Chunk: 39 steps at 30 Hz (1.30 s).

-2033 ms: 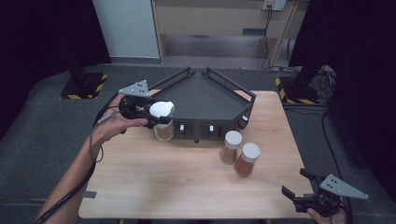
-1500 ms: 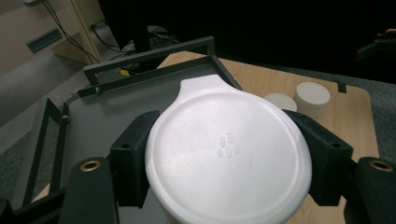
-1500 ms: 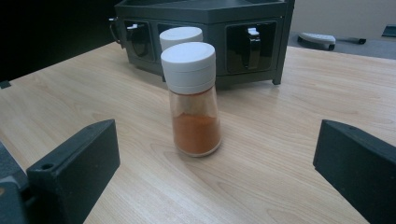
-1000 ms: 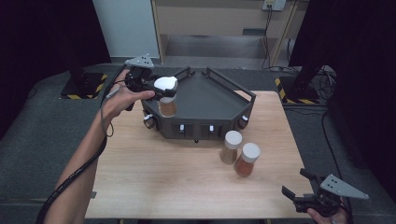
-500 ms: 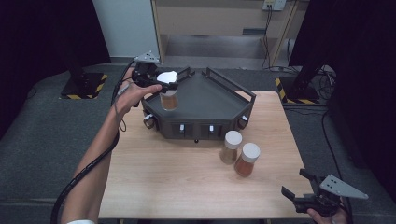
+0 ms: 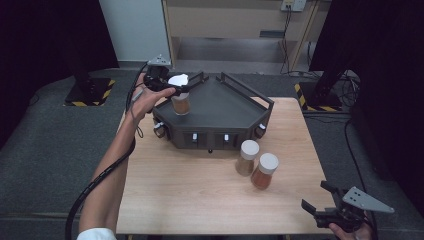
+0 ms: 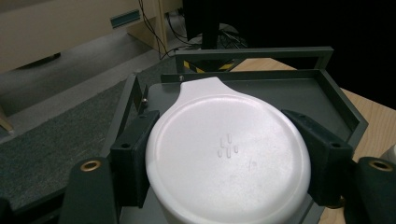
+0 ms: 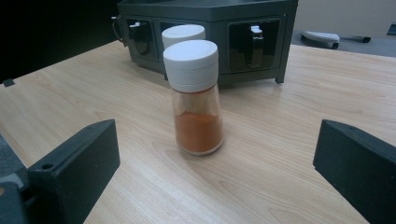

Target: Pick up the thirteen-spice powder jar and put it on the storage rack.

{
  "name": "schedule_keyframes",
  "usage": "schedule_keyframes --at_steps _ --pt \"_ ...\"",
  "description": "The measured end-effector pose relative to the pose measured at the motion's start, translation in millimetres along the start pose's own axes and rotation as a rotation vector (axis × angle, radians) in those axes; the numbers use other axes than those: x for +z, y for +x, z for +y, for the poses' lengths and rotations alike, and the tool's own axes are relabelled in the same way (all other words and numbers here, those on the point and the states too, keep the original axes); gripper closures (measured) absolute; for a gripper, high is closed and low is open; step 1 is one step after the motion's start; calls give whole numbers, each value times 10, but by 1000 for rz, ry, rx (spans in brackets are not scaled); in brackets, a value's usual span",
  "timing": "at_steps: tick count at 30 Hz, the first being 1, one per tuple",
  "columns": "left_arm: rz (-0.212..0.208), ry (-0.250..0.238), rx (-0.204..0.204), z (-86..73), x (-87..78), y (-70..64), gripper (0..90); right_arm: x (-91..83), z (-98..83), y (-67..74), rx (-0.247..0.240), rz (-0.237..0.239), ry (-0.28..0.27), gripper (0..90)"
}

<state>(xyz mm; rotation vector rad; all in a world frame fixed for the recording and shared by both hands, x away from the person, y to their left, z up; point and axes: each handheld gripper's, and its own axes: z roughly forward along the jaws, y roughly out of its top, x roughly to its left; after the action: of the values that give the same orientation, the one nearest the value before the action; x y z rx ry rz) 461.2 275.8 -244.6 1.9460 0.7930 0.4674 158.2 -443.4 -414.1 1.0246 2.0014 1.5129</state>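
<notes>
A clear spice jar (image 6: 180, 104) of brown powder with a white flip lid (image 7: 229, 158) is upright over the left corner of the dark rack's top tray (image 6: 222, 107). Its base is at or just above the tray floor. My left gripper (image 6: 175, 86) is shut on the jar's cap, with a black pad (image 7: 133, 156) pressing on each side. Two more white-capped jars, one tan (image 6: 247, 156) and one orange (image 6: 264, 170), stand on the table in front of the rack. My right gripper (image 6: 316, 196) is held open near the table's front right corner, with the orange jar (image 8: 195, 98) ahead of it.
The tray has low railings (image 7: 254, 52) along its edges and small drawers (image 8: 254, 44) in the rack's front. The wooden table (image 6: 200, 200) extends in front of the rack. A grey carpeted floor (image 6: 50, 150) surrounds the table.
My left gripper has carried the jar from beside the rack's left front up and back over the tray's left corner, then lowered it. The right gripper has stayed still.
</notes>
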Motion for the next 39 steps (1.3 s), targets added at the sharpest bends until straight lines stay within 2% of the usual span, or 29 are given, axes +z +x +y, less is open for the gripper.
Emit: schedule_keyframes --at_steps 11,22,25,33,37,39 --pt "8 30 0 -65 96 11 296 2 -3 -7 5 1 -1 11" --pt "8 27 -27 -150 122 44 296 4 -2 -7 4 1 1 11" --pt "10 36 -20 -152 128 43 296 2 -2 -6 5 1 0 12" --pt "8 18 -25 -203 130 56 294 6 -1 -8 5 3 1 12" --pt "3 2 -42 -217 119 74 290 6 2 -5 4 3 3 12" --pt "1 -10 -54 -226 114 73 250 3 3 -1 4 2 3 11"
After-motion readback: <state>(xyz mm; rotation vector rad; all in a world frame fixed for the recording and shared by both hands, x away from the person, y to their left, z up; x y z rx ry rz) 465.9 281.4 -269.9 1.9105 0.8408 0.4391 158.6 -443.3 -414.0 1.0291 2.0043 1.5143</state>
